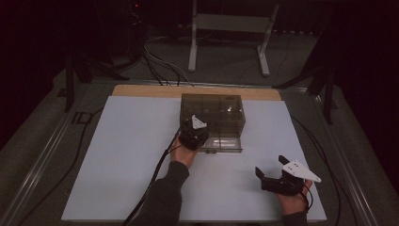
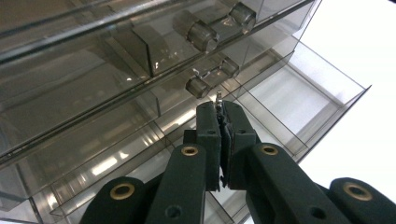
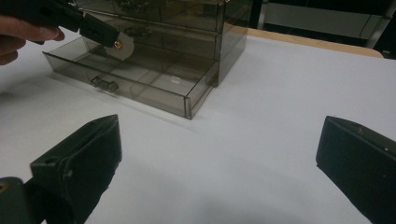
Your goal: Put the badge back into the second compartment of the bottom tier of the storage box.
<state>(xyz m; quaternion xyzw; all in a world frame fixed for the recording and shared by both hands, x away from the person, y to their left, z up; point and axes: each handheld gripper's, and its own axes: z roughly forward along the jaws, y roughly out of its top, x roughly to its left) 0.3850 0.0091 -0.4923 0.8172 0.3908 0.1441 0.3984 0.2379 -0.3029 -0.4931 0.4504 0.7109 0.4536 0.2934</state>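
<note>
Drawer [image 3: 140, 88] open, compartments bare

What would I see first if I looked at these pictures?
A smoky see-through drawer box sits in the middle of the white table, with its bottom drawer pulled out. The left tongs are shut on a tiny shiny thing right above that drawer. The right tongs rest wide open on the table, nearer the person.
</note>
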